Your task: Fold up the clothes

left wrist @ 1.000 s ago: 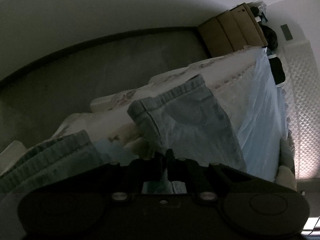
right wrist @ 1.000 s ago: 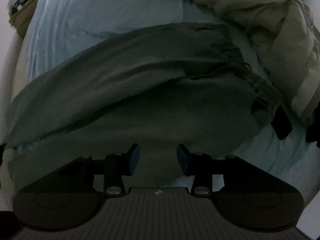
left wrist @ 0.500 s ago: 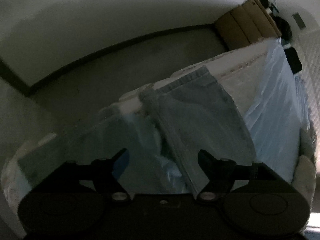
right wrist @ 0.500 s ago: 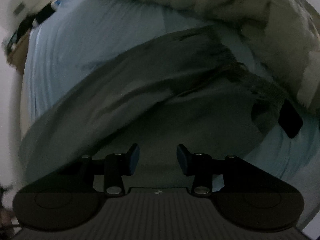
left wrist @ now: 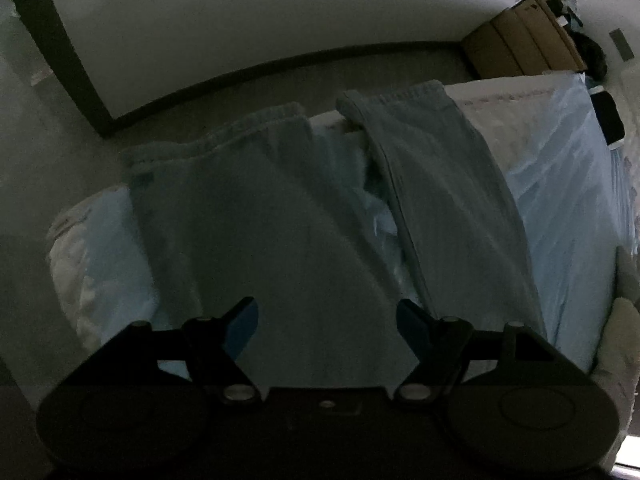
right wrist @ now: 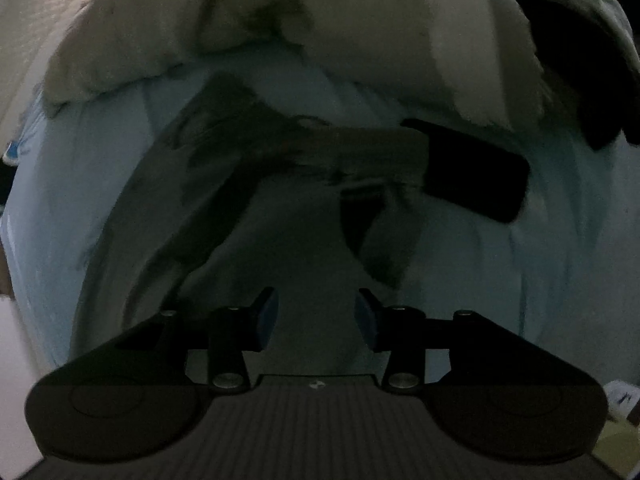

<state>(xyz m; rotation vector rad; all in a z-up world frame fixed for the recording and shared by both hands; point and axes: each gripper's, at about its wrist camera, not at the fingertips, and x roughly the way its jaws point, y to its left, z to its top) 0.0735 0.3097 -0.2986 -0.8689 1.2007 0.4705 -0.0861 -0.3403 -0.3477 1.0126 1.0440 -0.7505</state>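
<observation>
Bed (left wrist: 568, 208) with a light blue sheet, jeans (left wrist: 280, 220) spread flat across it with both legs reaching its far edge, pale blanket (right wrist: 360, 32) bunched beside the waistband, dark flat object (right wrist: 476, 168) on the sheet

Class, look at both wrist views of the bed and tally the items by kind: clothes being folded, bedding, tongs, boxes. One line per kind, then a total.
Jeans: 1
Light blue sheet: 1
Pale duvet: 1
Tongs, left and right: 2
Cardboard box: 1
Total: 6
</observation>
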